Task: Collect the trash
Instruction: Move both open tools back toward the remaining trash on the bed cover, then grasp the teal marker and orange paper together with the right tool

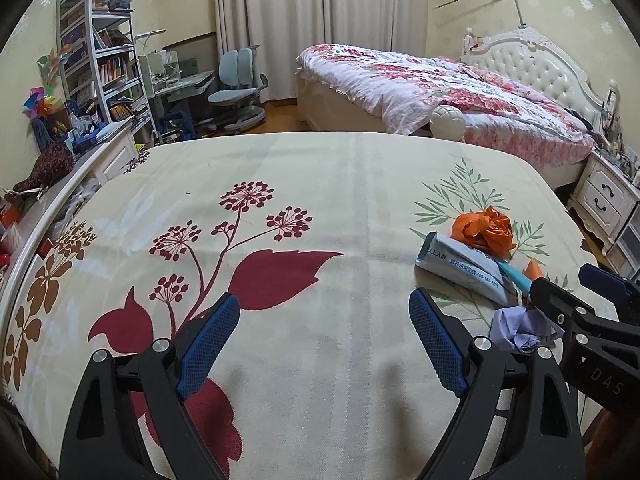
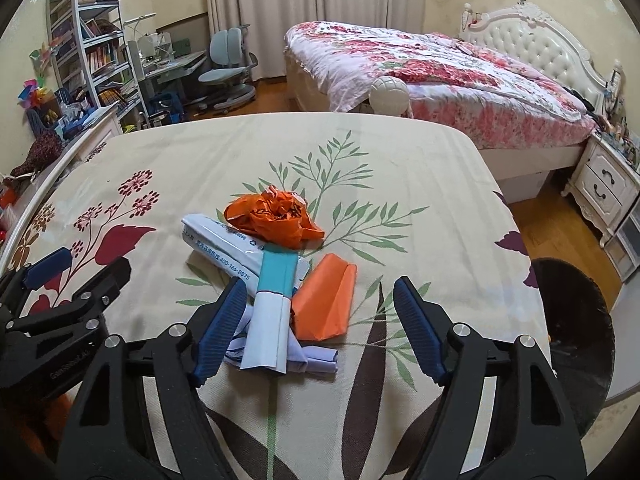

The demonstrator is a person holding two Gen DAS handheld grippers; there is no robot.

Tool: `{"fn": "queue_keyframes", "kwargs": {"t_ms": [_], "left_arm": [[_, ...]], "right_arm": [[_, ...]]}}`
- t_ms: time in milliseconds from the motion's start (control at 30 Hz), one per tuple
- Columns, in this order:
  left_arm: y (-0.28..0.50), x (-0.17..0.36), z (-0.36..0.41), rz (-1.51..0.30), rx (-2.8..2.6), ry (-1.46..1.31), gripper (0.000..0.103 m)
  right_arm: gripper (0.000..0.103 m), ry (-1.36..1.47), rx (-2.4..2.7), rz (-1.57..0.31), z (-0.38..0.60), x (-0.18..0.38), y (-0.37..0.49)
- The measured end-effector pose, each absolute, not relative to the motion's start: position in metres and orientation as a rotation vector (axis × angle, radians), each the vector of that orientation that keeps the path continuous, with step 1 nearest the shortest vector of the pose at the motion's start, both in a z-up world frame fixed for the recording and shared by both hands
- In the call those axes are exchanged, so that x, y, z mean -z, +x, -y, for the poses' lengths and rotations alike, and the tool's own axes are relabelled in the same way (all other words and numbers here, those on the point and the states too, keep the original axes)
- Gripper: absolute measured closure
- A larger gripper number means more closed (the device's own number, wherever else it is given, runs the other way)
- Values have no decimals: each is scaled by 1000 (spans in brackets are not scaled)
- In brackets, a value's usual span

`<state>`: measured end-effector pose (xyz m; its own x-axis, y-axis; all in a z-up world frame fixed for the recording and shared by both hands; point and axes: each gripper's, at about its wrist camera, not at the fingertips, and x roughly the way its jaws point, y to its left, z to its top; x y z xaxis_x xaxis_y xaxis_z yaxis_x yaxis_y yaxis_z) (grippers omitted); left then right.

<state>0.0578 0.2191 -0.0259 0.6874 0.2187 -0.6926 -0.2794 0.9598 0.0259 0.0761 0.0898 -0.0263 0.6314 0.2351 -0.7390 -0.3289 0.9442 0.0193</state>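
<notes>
The white-and-teal packet (image 2: 269, 320) lies at twelve o'clock inside the right gripper (image 2: 320, 308) (nearer hand), long axis pointing away; both jaws gape wide, empty.

- Cloth (image 2: 420, 168): cream, printed with dark red flowers and leaves, green sprigs, brown leaves
- Bag (image 2: 272, 216): crumpled, bright orange
- Paper (image 2: 330, 300): folded, plain orange
- Packet (image 2: 216, 240): white with blue print
- Box (image 2: 272, 312): white with a teal band
- Scrap (image 1: 516, 326): crumpled, pale lilac
- Left gripper (image 1: 324, 344): black frame, blue textured pads
- Right gripper (image 2: 320, 328): black frame, blue ribbed pads
- Bin (image 2: 576, 312): black
- Quilt (image 2: 440, 68): white with pink and red flowers
- Chair (image 1: 236, 84): pale grey-blue
</notes>
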Motion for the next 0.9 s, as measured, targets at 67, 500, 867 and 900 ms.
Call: {"fn": "queue_keyframes", "kwargs": {"t_ms": [67,500,867,900], "left_arm": [[57,26,-222,-764,-283,-88,17],[58,28,-222,-770,-264,-98,17],[57,29,-228,-770,-279,-104,17],[56,28,-230,-768,-281,-105,17]], "right_arm": [[31,-123,-296,-842,-86,31,79],[32,-107,-270,-868,-78,36,91],[39,-83,-276,-877,-69,32,82],[39,-86,-277,-875,-68,30,80]]}}
